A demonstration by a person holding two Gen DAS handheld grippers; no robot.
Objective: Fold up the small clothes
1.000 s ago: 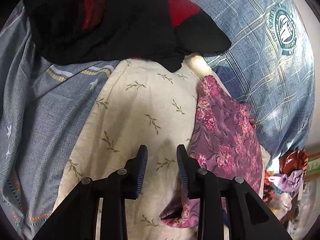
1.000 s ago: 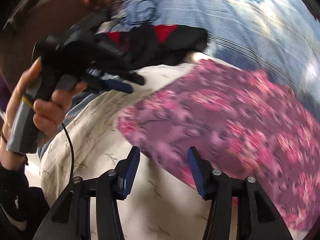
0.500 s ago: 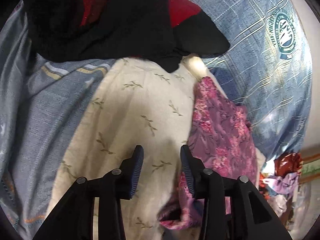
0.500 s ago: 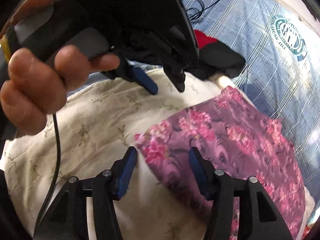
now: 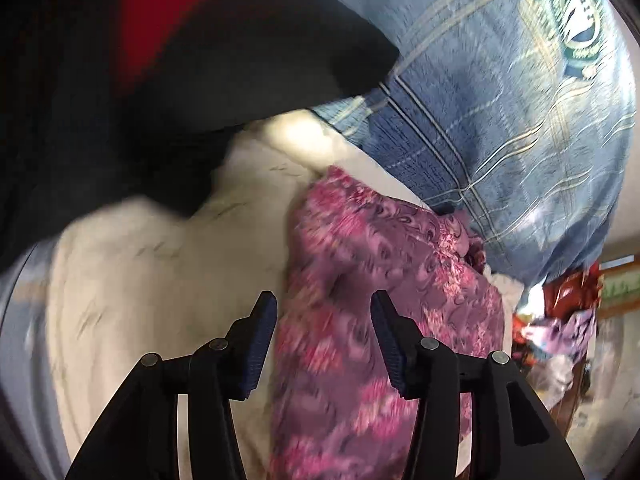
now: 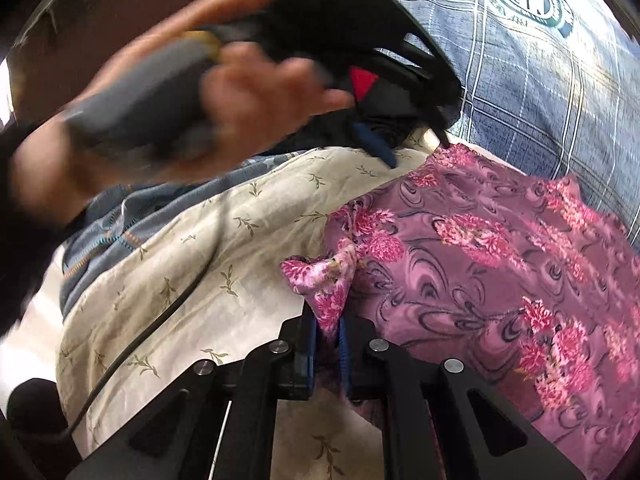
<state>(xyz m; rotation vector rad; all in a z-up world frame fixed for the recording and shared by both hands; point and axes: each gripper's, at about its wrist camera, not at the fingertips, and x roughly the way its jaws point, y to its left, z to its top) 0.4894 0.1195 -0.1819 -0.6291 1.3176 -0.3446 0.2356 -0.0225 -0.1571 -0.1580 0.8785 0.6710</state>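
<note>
Pinching a bunched corner of the purple floral-print cloth garment (image 6: 472, 264) between the closed pads of the right hand-held gripper (image 6: 329, 334), jaws just having been closing onto it. Hovering with the left hand-held gripper (image 5: 323, 320) half spread, jaws just having been opening, garment lying beneath the gap, pads not pressing it. Lying on the cream leaf-patterned sheet (image 6: 192, 280), garment toward three o'clock. Sitting at twelve o'clock, a black-and-red garment (image 5: 224, 64); spreading at one o'clock, a blue checked bedspread (image 6: 560, 92). Gripping the left handle, a hand (image 6: 192, 100) at ten o'clock.
</note>
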